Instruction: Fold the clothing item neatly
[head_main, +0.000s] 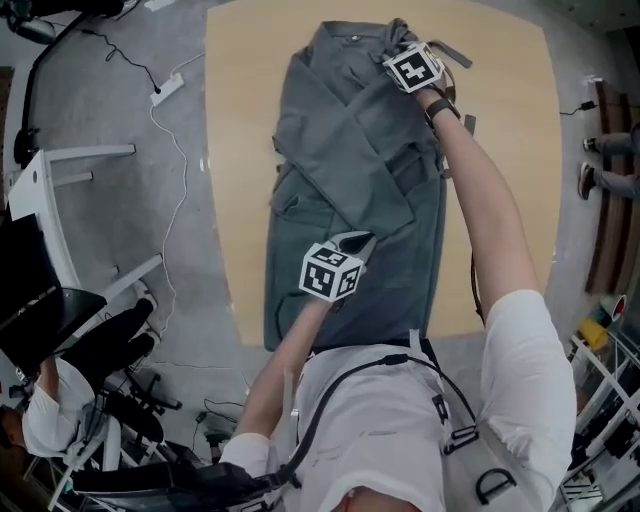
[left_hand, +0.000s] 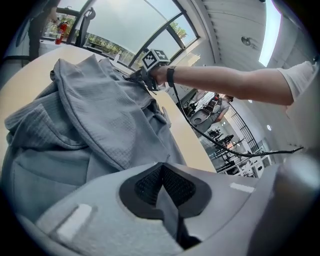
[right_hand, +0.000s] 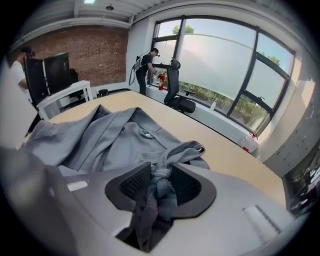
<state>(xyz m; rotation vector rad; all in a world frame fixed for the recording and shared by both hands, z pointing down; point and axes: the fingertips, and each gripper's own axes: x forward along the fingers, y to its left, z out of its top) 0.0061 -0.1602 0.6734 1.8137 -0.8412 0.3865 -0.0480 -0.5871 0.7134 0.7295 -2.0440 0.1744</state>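
Note:
A grey garment (head_main: 340, 170) lies crumpled along the middle of a light wooden table (head_main: 500, 200), part of it folded diagonally across itself. My left gripper (head_main: 358, 240) is at the garment's near half, shut on a thin fold of the grey cloth (left_hand: 90, 115), which runs between its dark pads (left_hand: 145, 182). My right gripper (head_main: 398, 38) reaches to the garment's far end, near the top table edge. There it is shut on a twisted bunch of the cloth (right_hand: 162, 175), and more of the garment (right_hand: 115, 135) spreads out beyond its jaws.
Bare tabletop (head_main: 240, 200) shows on both sides of the garment. On the floor to the left are a white power strip (head_main: 166, 88) with cable, white frames (head_main: 60, 200) and a seated person (head_main: 40, 410). Someone's shoes (head_main: 590, 165) stand at the right.

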